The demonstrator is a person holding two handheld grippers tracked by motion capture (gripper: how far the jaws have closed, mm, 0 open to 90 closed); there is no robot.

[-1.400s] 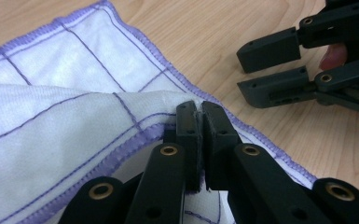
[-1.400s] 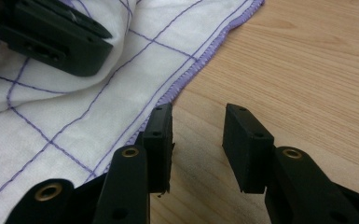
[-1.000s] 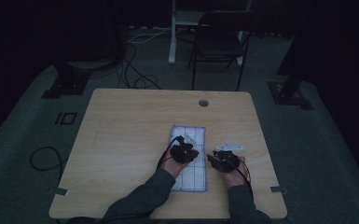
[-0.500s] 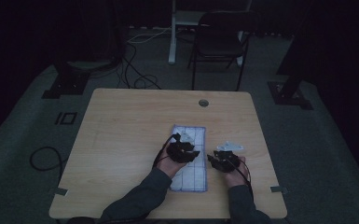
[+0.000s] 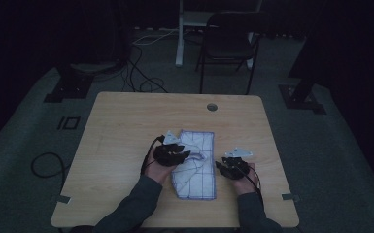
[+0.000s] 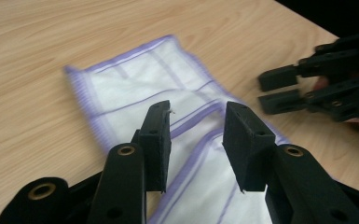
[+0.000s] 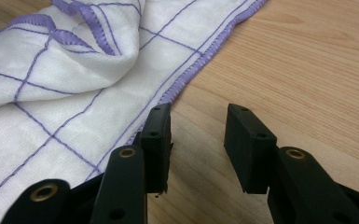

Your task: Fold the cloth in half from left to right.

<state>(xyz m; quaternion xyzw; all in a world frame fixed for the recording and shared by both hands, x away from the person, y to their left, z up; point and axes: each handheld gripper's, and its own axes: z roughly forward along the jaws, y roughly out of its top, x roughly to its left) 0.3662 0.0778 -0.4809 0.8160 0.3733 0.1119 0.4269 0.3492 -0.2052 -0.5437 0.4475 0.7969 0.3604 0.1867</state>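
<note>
A white cloth (image 5: 199,179) with purple grid lines and a purple hem lies on the wooden table (image 5: 126,126), rumpled in its middle. My left gripper (image 5: 187,155) hovers over its left part. The jaws have just been opening and stand open above the cloth (image 6: 130,88) with nothing between them (image 6: 198,112). My right gripper (image 5: 219,166) rests at the cloth's right edge, open. One jaw sits over the hem of the cloth (image 7: 74,70) and the other over bare wood (image 7: 198,114). The right gripper (image 6: 263,92) also appears farther off in the left gripper view.
A round cable hole (image 5: 212,107) sits near the table's far edge. Behind the table stand a dark chair (image 5: 228,43) and a white post (image 5: 179,34). Cables (image 5: 43,165) lie on the floor at the left.
The left gripper has lifted and drawn back to the left off the cloth's middle. The cloth now looks bunched there. The right gripper has stayed put.
</note>
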